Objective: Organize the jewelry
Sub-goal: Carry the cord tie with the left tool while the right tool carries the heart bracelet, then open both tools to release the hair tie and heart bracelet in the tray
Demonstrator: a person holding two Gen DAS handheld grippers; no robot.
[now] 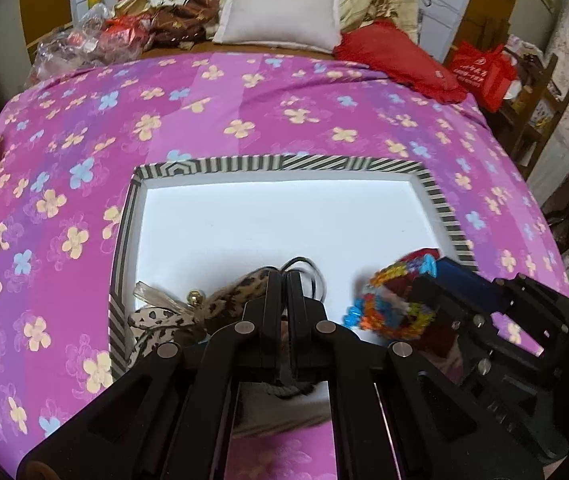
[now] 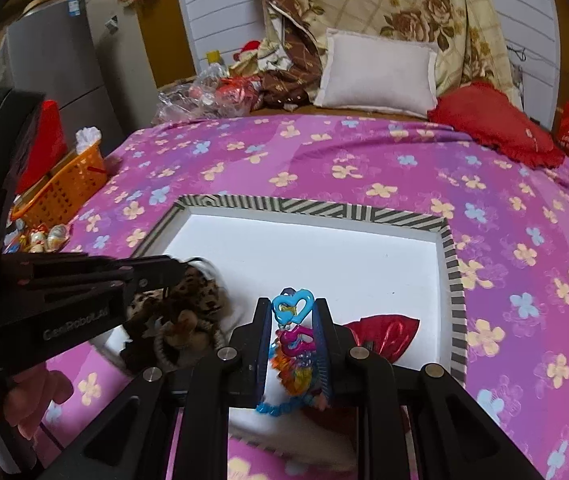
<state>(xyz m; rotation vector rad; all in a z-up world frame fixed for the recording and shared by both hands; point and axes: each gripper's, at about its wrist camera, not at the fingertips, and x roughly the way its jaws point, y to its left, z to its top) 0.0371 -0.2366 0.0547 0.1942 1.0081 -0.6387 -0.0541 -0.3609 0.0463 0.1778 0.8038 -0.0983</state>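
A white tray with a black-and-white striped rim [image 1: 284,163] [image 2: 454,264] lies on the purple flowered bedspread. My left gripper [image 1: 283,280] [image 2: 180,270] is shut on a black elastic cord [image 1: 311,276] attached to leopard-print hair bows [image 1: 172,316] [image 2: 200,292] at the tray's near left corner. My right gripper [image 2: 293,312] [image 1: 420,280] is shut on a colourful plastic bead chain with blue and pink hearts [image 2: 293,308] [image 1: 388,304] over the tray's near edge. A shiny red pouch [image 2: 384,334] lies in the tray behind it.
A white pillow [image 1: 280,10], a red cushion [image 1: 396,58] and bundled cloth lie at the bed's far end. An orange basket [image 2: 64,184] stands off the left side. Red bags [image 1: 484,72] and a wooden chair stand at the right.
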